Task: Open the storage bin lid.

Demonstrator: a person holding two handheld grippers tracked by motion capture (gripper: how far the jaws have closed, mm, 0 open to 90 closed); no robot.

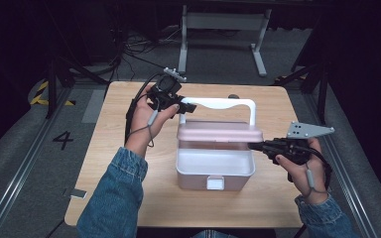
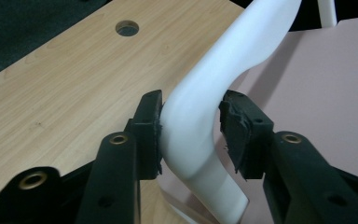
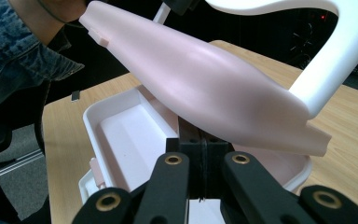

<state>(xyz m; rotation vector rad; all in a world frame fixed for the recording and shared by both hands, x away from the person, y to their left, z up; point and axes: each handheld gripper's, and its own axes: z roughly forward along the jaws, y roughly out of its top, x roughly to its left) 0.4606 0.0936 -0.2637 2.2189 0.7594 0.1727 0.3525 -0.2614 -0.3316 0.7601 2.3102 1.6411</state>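
Denim sleeves (image 1: pixel 114 198) come in nearest, one per forearm, both hands up over a light wood table (image 1: pixel 129 198). Mid-table sits a pink box (image 1: pixel 214 171) w/ a white front latch (image 1: pixel 215 183), its base open to view. Pink lid (image 1: pixel 220 132) is raised at the front, tilted up over the base, hinged along the far side as far as I can tell.

Right gripper (image 1: pixel 256 146), held in the right hand (image 1: pixel 301 171), reaches in from the box's right side; jaws are pressed together, tips tucked just under the lid's right edge. In the right gripper view the right gripper (image 3: pixel 203 140) shows pads meeting w/ no gap, the lid (image 3: pixel 205 79) arching over them and the white box interior (image 3: pixel 126 135) beyond. Can't tell whether anything thin is pinched between.

Further back, left gripper (image 1: pixel 186 106) in the left hand (image 1: pixel 146 116) clamps the white handle (image 1: pixel 218 103) at its left corner. Left gripper view: left gripper (image 2: pixel 191 128) jaws at a narrow spread, both pads touching the handle (image 2: pixel 191 121) at its bend.

Beyond that, a round hole (image 2: pixel 127 28) in the tabletop, then dark floor w/ a painted "4" (image 1: pixel 62 140) at left and a grey stand (image 1: pixel 223 29) behind the table.
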